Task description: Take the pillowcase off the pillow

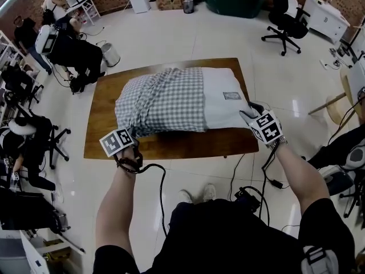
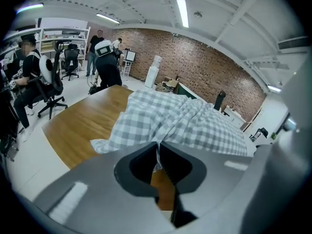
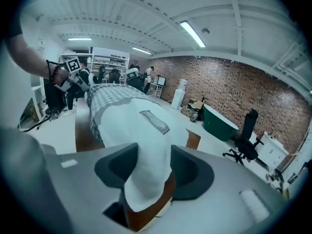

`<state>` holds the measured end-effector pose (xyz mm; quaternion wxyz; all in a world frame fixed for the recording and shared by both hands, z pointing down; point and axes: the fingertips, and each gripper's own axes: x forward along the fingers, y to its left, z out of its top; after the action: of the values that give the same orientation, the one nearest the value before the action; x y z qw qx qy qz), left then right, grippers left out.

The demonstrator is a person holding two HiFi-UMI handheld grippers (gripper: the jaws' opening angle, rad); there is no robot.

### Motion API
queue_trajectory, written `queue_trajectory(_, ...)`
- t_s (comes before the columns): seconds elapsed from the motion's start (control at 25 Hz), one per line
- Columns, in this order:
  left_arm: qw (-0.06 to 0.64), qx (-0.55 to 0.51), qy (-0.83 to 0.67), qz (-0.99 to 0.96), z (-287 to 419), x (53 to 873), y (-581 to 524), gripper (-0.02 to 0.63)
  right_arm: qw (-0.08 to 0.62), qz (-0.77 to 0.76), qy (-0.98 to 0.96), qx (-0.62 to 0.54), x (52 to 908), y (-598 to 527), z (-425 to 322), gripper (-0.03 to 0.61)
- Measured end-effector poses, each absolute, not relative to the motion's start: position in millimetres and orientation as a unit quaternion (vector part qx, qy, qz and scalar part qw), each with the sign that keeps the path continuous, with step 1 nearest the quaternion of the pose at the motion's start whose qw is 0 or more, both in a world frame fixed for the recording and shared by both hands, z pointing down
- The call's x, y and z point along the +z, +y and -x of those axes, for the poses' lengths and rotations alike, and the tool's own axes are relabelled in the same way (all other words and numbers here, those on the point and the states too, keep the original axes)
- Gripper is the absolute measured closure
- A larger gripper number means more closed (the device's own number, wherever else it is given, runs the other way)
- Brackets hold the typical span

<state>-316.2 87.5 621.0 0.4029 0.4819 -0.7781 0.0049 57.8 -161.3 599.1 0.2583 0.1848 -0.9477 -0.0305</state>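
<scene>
- A wooden table (image 1: 102, 116) is seen in the middle of a pale floor, and the pillow lies on it.
- The white pillow (image 1: 221, 104) lies across the table. Its right part is left bare in the head view, and its near right corner reaches the table's edge.
- The grey-and-white checked pillowcase (image 1: 162, 101) still covers the pillow's left and middle part. Its open hem is bunched where the bare white part begins, and a loose corner trails on the wood at the near left.
- The left gripper (image 2: 158, 156) is held at the near left corner of the pillowcase. Its fingers are pressed together on a thin fold of the checked cloth.
- The right gripper (image 3: 148, 172) is held at the pillow's bare near right corner. Its fingers (image 3: 114, 167) stand apart, and the white corner lies between them.
- A small grey label (image 1: 231, 96) is seen on top of the pillow's bare part.
</scene>
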Motion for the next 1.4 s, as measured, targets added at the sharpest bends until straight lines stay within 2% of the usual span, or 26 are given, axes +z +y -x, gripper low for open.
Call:
queue_trajectory(0.24,0.365,0.016,-0.778,-0.51,308.7,597.7,87.0,0.592,0.221,-0.161,-0.962,-0.011,583.3,-147.0,-51.3,0.367)
queue_trajectory(0.56,0.342,0.037,-0.762,-0.548,303.9,560.3,60.7,0.574,0.233,-0.143,-0.961,-0.037,553.2,-138.2,-19.0,0.365)
queue_trajectory(1.04,0.267,0.126,-0.695,-0.655,223.5,482.5,-26.3,0.466,0.258,-0.104,-0.956,-0.09,510.8,-141.4,6.8,0.362)
queue_trajectory(1.4,0.242,0.16,-0.63,-0.72,224.1,470.8,-105.8,0.403,0.278,-0.093,-0.95,-0.107,502.1,-162.9,63.3,0.345)
